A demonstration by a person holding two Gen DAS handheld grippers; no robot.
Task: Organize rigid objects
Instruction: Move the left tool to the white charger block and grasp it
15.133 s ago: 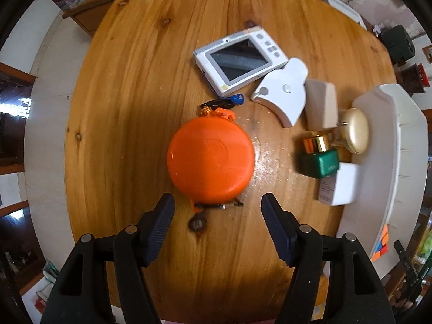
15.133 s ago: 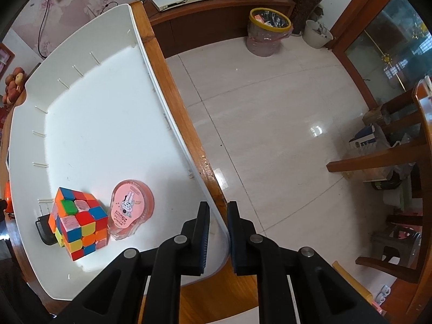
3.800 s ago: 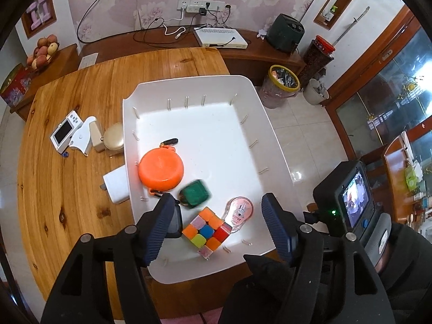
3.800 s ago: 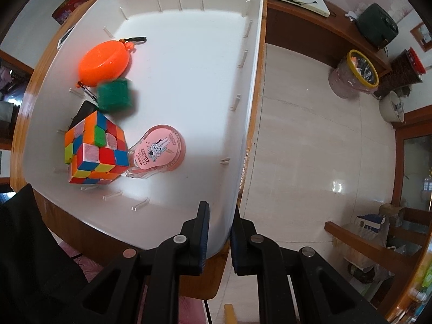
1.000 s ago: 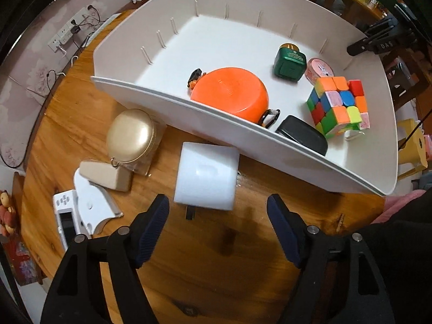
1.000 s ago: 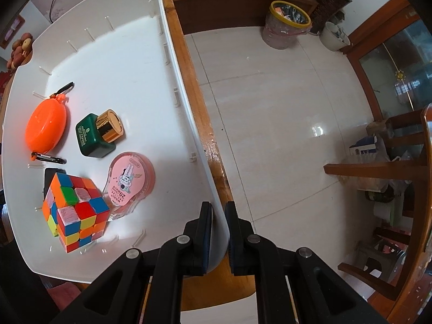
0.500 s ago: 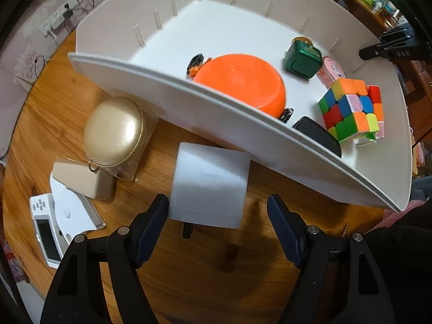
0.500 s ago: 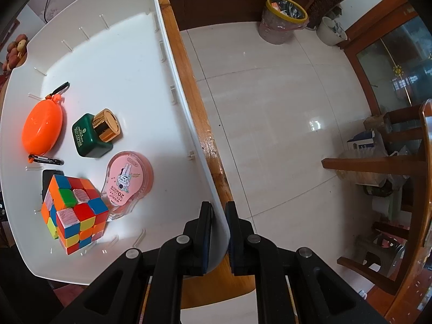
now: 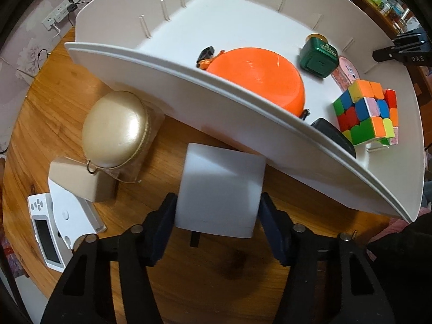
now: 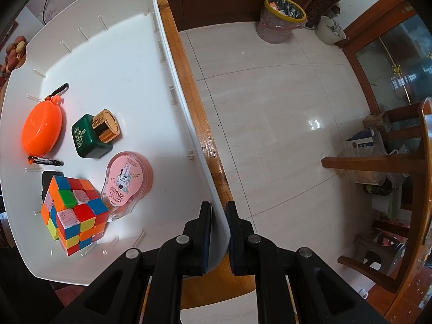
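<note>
Straddling a white box (image 9: 220, 194) on the wooden table (image 9: 54, 102), the left gripper (image 9: 217, 222) is keeping its jaws spread, 1 finger at each side of it; whether they are pressing it is unclear. At 12 o'clock, the white tray (image 9: 189, 100) is sitting just beyond the box. The right gripper (image 10: 218, 232) is clamping the tray's rim. Inside are lying an orange case (image 10: 41, 129), a green bottle (image 10: 91, 137), a pink tape dispenser (image 10: 127, 181) and a puzzle cube (image 10: 73, 212). A gold case (image 9: 114, 129) is resting at 10 o'clock from the box.
</note>
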